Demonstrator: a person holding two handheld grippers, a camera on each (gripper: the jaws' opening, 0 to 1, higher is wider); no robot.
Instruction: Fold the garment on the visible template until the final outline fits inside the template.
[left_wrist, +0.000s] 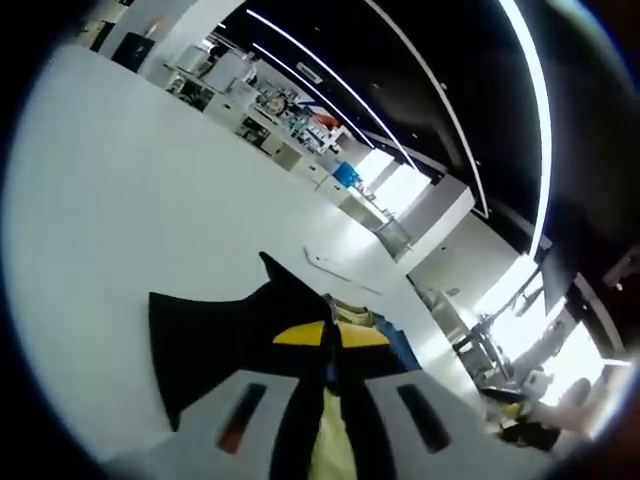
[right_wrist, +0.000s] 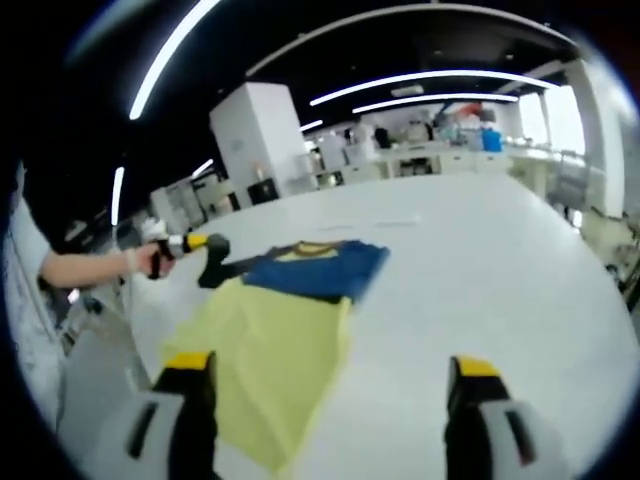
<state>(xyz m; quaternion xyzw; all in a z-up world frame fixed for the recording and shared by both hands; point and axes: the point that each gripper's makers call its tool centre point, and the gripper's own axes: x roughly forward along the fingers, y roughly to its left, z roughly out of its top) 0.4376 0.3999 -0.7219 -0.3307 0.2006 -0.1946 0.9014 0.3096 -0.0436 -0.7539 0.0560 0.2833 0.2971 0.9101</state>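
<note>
The left claw (left_wrist: 330, 400) is pinched on the garment (left_wrist: 300, 330): in the left gripper view its two pale jaws stand close together with dark and yellow cloth caught between them and bunched up just ahead of the tips. The right claw (right_wrist: 330, 400) is spread wide, its two yellow-tipped jaws well apart and nothing between them; it hangs over the near edge of the garment (right_wrist: 290, 320).

There is one garment, lying on the white worktop (right_wrist: 480, 270). In the right gripper view its near part is pale yellow and its far part is blue with a yellow band at the collar. At the far left corner of the garment the left claw (right_wrist: 215, 258) comes into that view, dark with a yellow ring, held by a person's hand (right_wrist: 150, 258) and touching the cloth.

Beyond the garment, a thin pale outline (left_wrist: 335, 268) lies on the worktop (left_wrist: 120, 220); whether it is the template cannot be told. No container sits near the garment.
</note>
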